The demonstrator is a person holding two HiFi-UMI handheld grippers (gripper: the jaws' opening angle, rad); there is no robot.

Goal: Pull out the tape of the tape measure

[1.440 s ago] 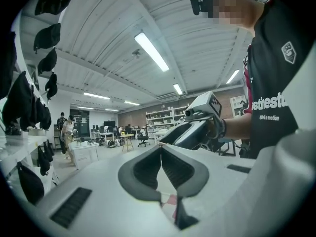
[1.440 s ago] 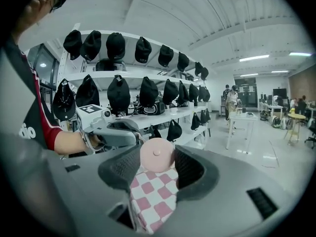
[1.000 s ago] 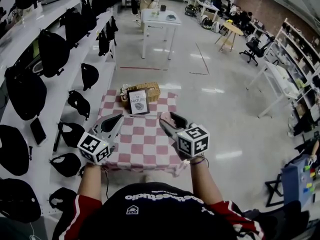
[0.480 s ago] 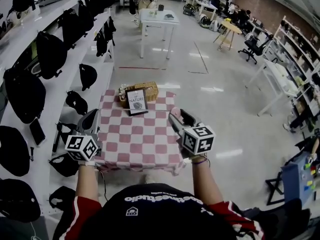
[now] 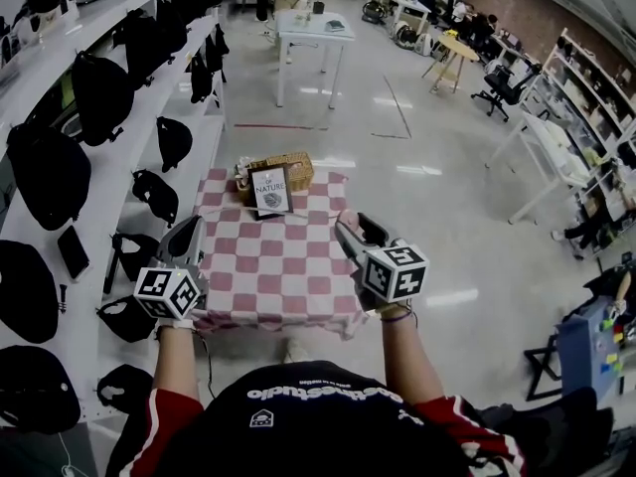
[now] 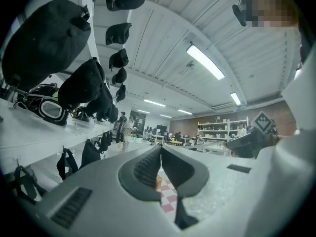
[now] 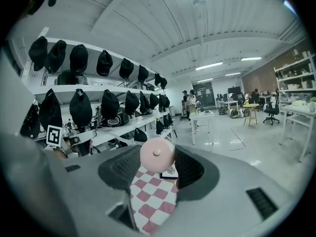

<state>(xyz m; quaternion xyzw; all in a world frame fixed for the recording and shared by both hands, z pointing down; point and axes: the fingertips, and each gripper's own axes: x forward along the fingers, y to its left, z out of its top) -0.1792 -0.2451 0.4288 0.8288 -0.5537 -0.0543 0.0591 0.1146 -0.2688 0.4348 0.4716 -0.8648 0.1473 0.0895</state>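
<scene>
Pressure from the right tool pins the tape measure, a small round pink case with a button at its middle, between the two pads, in the air above the right side of the desk with its checked cloth. The left tool is closed, its jaws meeting along a thin line, and it hangs by the desk's left edge, well apart from the right one. The step in hand looks to be drawing the tape out sideways. That should go best with the right tool holding the case firm while the left one travels straight away in line with the case's slot, level and without twist, so the thin tape neither kinks nor slips from the pinch. Whether the left tool actually has the tape's end is hard to tell: no strip shows between its jaws in its own view, and the head view shows no tape across the gap between the tools. The case's slot is hidden too. Beyond, a basket and a framed card stand at the desk's far edge.
</scene>
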